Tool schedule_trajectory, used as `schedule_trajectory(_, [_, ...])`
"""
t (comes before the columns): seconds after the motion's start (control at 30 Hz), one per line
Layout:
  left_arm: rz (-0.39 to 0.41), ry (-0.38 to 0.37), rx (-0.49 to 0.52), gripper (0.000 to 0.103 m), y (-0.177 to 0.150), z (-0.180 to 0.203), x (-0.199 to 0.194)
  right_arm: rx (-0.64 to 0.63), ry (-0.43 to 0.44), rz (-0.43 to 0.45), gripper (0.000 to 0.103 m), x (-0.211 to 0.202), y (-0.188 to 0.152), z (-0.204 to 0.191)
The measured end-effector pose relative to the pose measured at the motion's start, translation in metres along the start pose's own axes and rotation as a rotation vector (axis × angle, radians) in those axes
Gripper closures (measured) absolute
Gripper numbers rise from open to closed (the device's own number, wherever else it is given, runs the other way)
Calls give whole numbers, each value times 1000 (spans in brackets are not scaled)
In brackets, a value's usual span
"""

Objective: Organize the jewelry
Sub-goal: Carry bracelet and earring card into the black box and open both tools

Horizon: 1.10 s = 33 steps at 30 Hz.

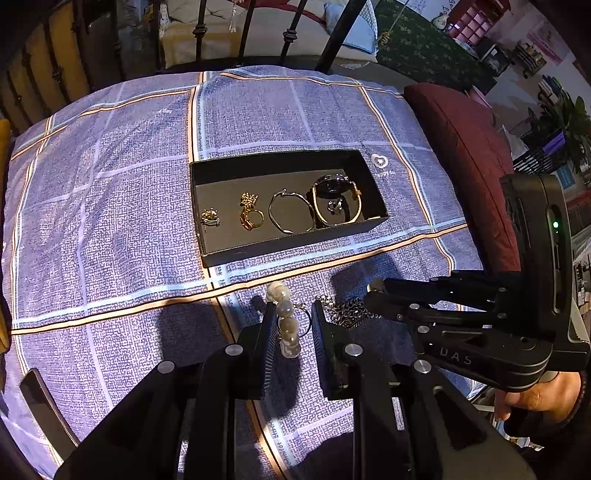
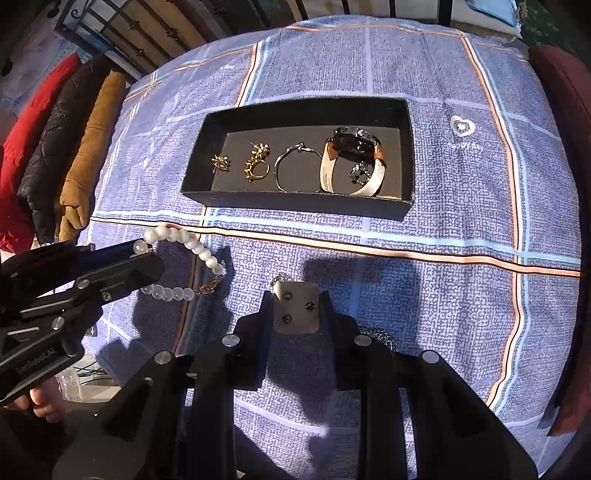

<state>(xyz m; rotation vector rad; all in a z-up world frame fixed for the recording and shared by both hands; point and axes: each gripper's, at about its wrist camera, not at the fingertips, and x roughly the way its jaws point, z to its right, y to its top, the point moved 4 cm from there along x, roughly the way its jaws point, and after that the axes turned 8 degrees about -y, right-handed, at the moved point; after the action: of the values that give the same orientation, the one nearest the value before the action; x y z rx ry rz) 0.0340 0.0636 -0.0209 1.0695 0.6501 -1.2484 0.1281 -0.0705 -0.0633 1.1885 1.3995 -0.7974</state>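
Note:
An open black box [image 1: 229, 254] [image 2: 295, 203] lies on the blue checked cloth. It holds gold earrings [image 2: 221, 163], a gold ring [image 2: 256, 166], a silver bangle [image 2: 295, 170] and a watch [image 2: 354, 144] on a white strap. My left gripper [image 1: 292, 309] [image 2: 147, 254] is shut on a pearl bracelet [image 1: 286, 325] [image 2: 192, 243], which hangs in a loop above the cloth in front of the box. My right gripper [image 2: 295, 297] [image 1: 371, 291] is shut on a small white card [image 2: 295, 314] with stud earrings. A silver chain [image 1: 343, 310] dangles beside the card.
A dark phone [image 1: 37, 398] lies at the cloth's near left edge. A maroon cushion [image 1: 469, 155] sits at the right. Folded coats [image 2: 66, 155] hang at the left, and iron bars [image 1: 291, 33] stand behind. A hand [image 1: 535, 398] holds the right gripper's handle.

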Motion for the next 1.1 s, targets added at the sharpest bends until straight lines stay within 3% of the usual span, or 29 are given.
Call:
schedule_trajectory(0.27, [23,7,-23,85,17,-6,-4,-26,18,27,78,-8,21,-4])
schedule_trajectory(0.57, [106,17,-7,85,77,-5,-10,-34,-4,116,78,-24,85,-1])
schedule_trajectory(0.77, [79,52,-6,84,100,-13,9,-65,-43,88,78,-7,116,-3])
schedule_trajectory(0.8, [69,46,-20,81,99,-15,12,-63,-42,70,76,-2,117,-3])
schedule_trajectory(0.9, [69,75,-16,62,96,-18,11,-55,-70,44,57,7,113,0])
schedule_trajectory(1.0, [71,77,-11,54,84,-18,4,-51,-78,46,57,4,101,5])
schedule_trajectory(1.1, [63,70,-31,37,63,-20,-3,-11,-68,45,57,-3,74,17])
